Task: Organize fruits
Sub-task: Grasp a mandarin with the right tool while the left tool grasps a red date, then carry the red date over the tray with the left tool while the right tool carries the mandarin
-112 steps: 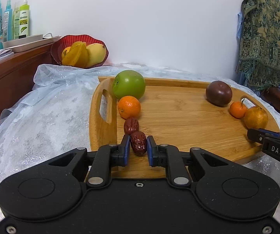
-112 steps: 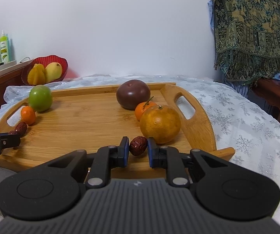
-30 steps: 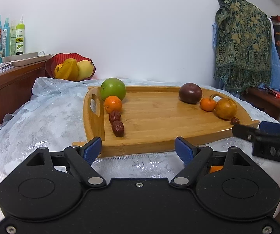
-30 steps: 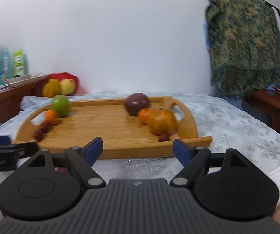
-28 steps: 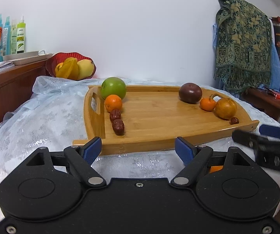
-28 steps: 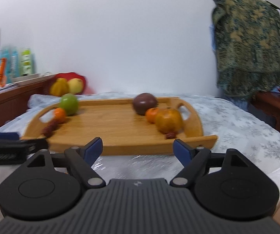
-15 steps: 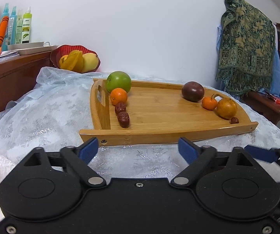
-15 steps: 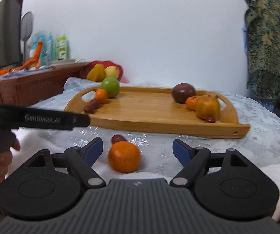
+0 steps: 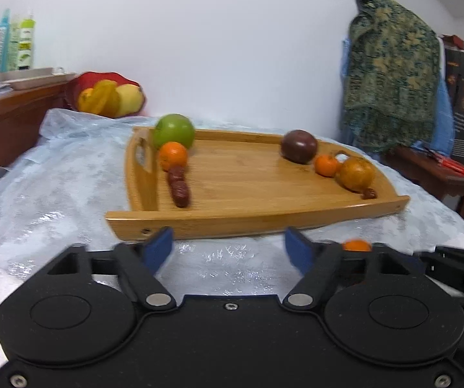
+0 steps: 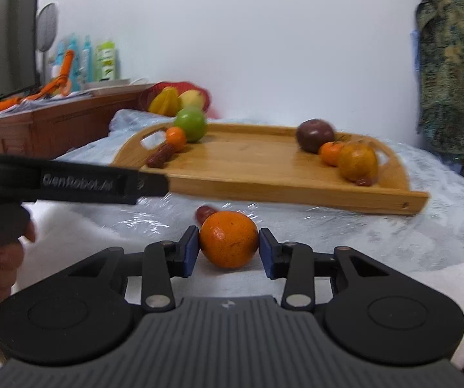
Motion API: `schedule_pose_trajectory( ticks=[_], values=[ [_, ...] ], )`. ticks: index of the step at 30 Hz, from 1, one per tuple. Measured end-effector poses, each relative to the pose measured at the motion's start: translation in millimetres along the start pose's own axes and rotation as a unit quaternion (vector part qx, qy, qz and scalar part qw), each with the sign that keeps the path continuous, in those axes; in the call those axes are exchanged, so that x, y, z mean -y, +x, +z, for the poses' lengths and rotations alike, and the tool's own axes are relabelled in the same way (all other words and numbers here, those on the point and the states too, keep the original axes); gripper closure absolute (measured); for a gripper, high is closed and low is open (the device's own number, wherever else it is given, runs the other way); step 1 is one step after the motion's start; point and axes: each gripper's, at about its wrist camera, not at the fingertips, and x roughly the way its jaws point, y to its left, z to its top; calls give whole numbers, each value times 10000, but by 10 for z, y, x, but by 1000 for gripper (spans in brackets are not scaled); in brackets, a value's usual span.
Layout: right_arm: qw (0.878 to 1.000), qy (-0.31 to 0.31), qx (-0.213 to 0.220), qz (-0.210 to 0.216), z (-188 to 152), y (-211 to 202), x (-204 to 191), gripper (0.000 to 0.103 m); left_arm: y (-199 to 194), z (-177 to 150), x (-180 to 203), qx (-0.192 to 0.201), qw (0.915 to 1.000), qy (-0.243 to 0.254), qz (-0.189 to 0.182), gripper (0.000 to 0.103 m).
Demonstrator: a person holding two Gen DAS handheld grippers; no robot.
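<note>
The right gripper (image 10: 228, 247) has its two blue pads on both sides of a big orange (image 10: 228, 243). The pads look like they touch its sides, pressing on it. The orange is round and bright, and it sits on the white tablecloth (image 10: 345, 236), just in front of the near edge of the wooden tray (image 10: 264, 190). A small dark red date (image 10: 203, 213) lies on the cloth right behind the orange.

The left gripper (image 9: 228, 250) has its fingers wide apart and holds nothing. It hangs over the cloth in front of the tray's near edge.

On the tray, by the left handle, there is a green apple (image 9: 173, 131). In front of it is a small orange (image 9: 173, 155), then two dark dates (image 9: 180, 186) in a row going toward the near edge. By the right end there is a dark purple fruit (image 9: 298, 147), a tiny orange with a stem (image 9: 325, 165), a yellow-orange fruit (image 9: 356, 173) and one more date (image 9: 368, 193) at the near right corner.

A red bowl of yellow fruit (image 9: 110, 97) sits behind the tray, by the wall
</note>
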Motion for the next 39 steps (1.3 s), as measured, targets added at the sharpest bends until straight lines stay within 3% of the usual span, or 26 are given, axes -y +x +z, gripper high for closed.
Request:
schedule_pose_trajectory(
  ticks=[3, 8, 15, 17, 19, 28, 34, 39],
  values=[
    [9990, 211, 114, -388, 42, -48, 151, 59, 47, -10, 54, -111, 9997, -24, -206, 54],
    [9951, 666, 142, -713, 86, -36, 378, 59, 96, -49, 274, -129, 9982, 151, -573, 55],
    [9920, 862, 120, -913, 86, -1, 435, 59, 253, -159, 565, -318, 9983, 249, -420, 61],
    [9912, 950, 119, -917, 92, 1, 465, 59, 281, -186, 592, -314, 9984, 272, -395, 64],
    [9908, 959, 132, -946, 94, 1, 473, 59, 306, -188, 637, -322, 9978, 441, -383, 75],
    [9932, 814, 394, -733, 349, 141, 487, 59, 286, 166, 589, 83, 9977, 620, -260, 75],
    [9954, 665, 503, -465, 713, 461, 528, 59, 565, 539, 405, -5, 9991, 426, 23, 75],
    [9967, 656, 344, -336, 940, 831, 589, 59, 881, 794, 261, -87, 9991, 353, 231, 75]
  ],
)
